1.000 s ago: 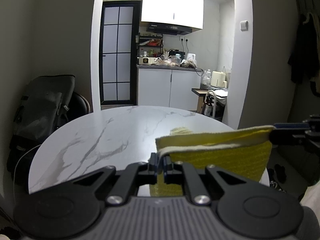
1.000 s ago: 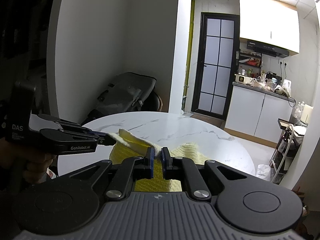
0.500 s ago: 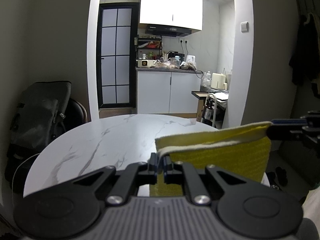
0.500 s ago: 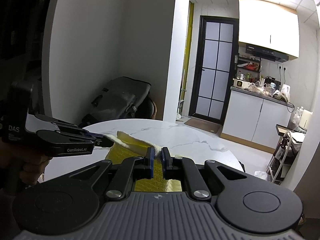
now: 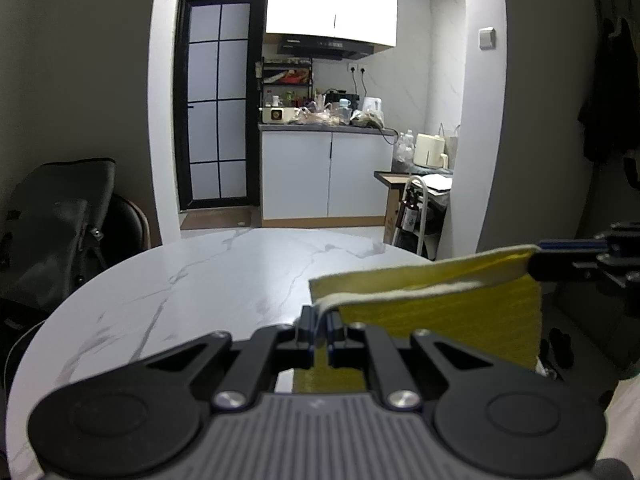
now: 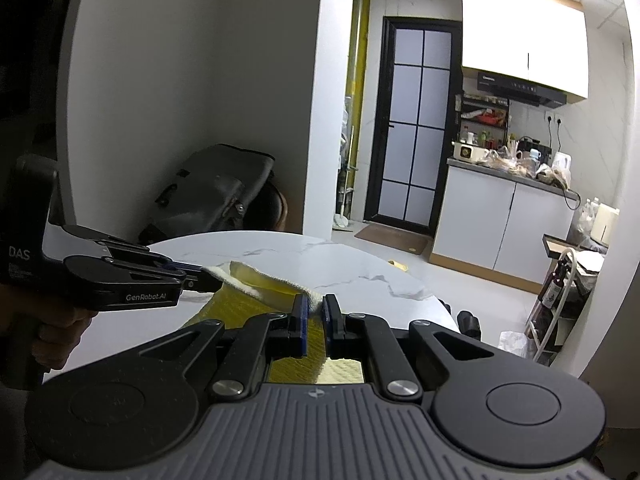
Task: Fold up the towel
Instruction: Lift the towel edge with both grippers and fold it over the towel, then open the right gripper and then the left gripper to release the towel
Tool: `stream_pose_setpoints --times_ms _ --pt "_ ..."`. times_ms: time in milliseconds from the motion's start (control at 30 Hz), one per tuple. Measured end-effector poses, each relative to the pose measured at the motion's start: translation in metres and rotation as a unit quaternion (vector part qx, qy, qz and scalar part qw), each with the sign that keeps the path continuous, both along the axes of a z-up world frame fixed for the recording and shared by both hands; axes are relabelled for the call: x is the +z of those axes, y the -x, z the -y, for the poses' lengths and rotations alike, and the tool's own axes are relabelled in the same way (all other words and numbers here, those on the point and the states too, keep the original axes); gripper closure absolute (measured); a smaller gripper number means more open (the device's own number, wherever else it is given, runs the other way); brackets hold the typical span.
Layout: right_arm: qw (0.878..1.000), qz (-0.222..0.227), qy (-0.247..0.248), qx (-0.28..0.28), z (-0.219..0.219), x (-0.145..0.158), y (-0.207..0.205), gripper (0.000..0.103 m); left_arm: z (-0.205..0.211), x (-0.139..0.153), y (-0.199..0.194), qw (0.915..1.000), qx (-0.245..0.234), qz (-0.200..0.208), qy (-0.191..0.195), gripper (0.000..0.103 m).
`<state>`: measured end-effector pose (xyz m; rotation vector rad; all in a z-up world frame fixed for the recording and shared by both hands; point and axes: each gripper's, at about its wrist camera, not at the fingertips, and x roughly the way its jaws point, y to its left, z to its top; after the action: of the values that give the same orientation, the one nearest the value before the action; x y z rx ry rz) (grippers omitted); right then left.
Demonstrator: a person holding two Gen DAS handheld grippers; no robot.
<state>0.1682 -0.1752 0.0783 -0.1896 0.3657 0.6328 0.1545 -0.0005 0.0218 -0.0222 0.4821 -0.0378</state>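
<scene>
A yellow towel with a pale edge hangs in the air, stretched between both grippers above the near edge of a round white marble table. My left gripper is shut on one top corner. My right gripper is shut on the other top corner; it also shows in the left wrist view at the right. The left gripper also shows in the right wrist view, pinching the towel. The towel's lower part hangs out of sight behind the gripper bodies.
A dark bag on a chair stands behind the table at the left. A kitchen counter with white cabinets and a black glass door lie beyond. A small rack with a bottle stands at the right.
Both grippers have risen with the towel held taut between them; the table sits lower in both views and the towel no longer rests bunched on it.
</scene>
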Motion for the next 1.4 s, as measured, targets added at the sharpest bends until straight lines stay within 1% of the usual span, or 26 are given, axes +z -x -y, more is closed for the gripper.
stream_pose_setpoints --times_ms 233,400,633,700,800,833,867,933,967,1133,1233,1300,1367,1400 --pt "1.0 -0.022 -0.001 -0.01 0.007 -0.021 -0.046 0.094 0.008 -0.014 -0.038 0.9998 -0.005 -0.018 -0.004 0.097" --pt "0.999 -0.042 -0.002 -0.015 0.011 -0.039 -0.07 0.094 0.013 -0.025 -0.062 0.9994 -0.011 -0.032 -0.009 0.097" --pt "0.998 -0.063 -0.008 -0.019 0.018 -0.056 -0.089 0.094 0.016 -0.035 -0.08 0.9985 -0.009 -0.049 -0.02 0.096" --pt "0.997 -0.068 -0.008 -0.021 0.02 -0.061 -0.094 0.094 0.018 -0.036 -0.083 0.9983 -0.007 -0.052 -0.025 0.093" --pt "0.998 -0.064 -0.001 -0.029 0.02 -0.063 -0.096 0.089 0.02 -0.037 -0.085 0.9981 -0.004 -0.054 -0.031 0.093" --pt "0.997 -0.065 -0.002 -0.031 0.02 -0.063 -0.096 0.085 0.02 -0.038 -0.084 0.998 -0.002 -0.054 -0.033 0.093" --pt "0.997 -0.068 -0.008 -0.04 0.023 -0.063 -0.099 0.077 0.02 -0.038 -0.084 0.998 -0.001 -0.054 -0.033 0.092" --pt "0.996 -0.069 -0.011 -0.047 0.026 -0.061 -0.1 0.068 0.021 -0.038 -0.083 0.998 -0.001 -0.055 -0.032 0.09" --pt "0.996 -0.07 -0.015 -0.05 0.029 -0.059 -0.1 0.065 0.022 -0.037 -0.083 0.998 -0.001 -0.055 -0.032 0.089" --pt "0.995 -0.077 -0.02 -0.054 0.033 -0.054 -0.094 0.062 0.024 -0.031 -0.075 0.998 -0.005 -0.052 -0.037 0.081" --pt "0.995 -0.079 -0.017 -0.054 0.033 -0.052 -0.087 0.061 0.024 -0.028 -0.067 0.9981 -0.002 -0.051 -0.035 0.067" --pt "0.995 -0.079 -0.015 -0.053 0.032 -0.051 -0.082 0.059 0.024 -0.026 -0.064 0.9982 0.002 -0.052 -0.032 0.053" --pt "0.996 -0.075 -0.01 -0.054 0.03 -0.05 -0.076 0.052 0.021 -0.024 -0.057 0.9983 0.006 -0.052 -0.025 0.05" --pt "0.996 -0.075 -0.01 -0.054 0.03 -0.049 -0.073 0.051 0.021 -0.024 -0.053 0.9983 0.008 -0.052 -0.022 0.049"
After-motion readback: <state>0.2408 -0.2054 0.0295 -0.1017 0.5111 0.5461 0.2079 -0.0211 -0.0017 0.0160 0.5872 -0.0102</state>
